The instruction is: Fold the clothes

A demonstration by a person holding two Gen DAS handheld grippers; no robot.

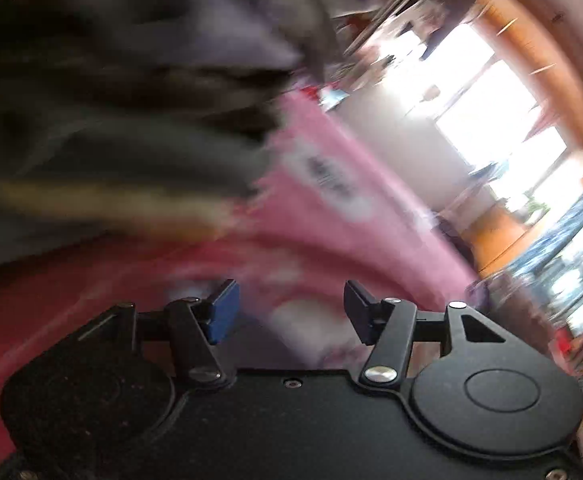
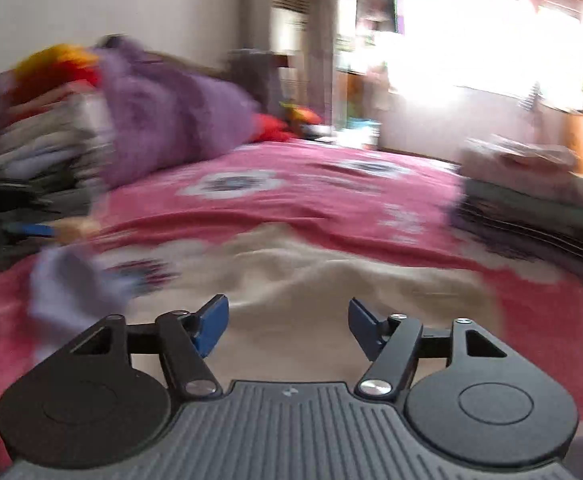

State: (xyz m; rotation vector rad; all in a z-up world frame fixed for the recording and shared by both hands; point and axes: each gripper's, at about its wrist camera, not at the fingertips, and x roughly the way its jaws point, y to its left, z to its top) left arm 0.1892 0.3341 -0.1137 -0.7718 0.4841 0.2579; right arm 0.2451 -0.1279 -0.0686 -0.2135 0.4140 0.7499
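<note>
A beige garment [image 2: 331, 276] lies spread on the pink patterned bedspread [image 2: 303, 196], just ahead of my right gripper [image 2: 287, 322], which is open with nothing between its blue pads. A small pale lilac cloth [image 2: 71, 292] lies to its left. In the left wrist view everything is motion-blurred. My left gripper [image 1: 291, 308] is open and holds nothing, tilted over the pink bedspread [image 1: 331, 216]. A dark grey heap of clothes [image 1: 111, 112] fills the upper left of that view.
A pile of unfolded clothes with a purple fluffy item [image 2: 163, 120] rises at the left of the bed. A stack of folded clothes [image 2: 531, 200] sits at the right edge. A bright window [image 2: 491, 40] and wooden furniture lie beyond the bed.
</note>
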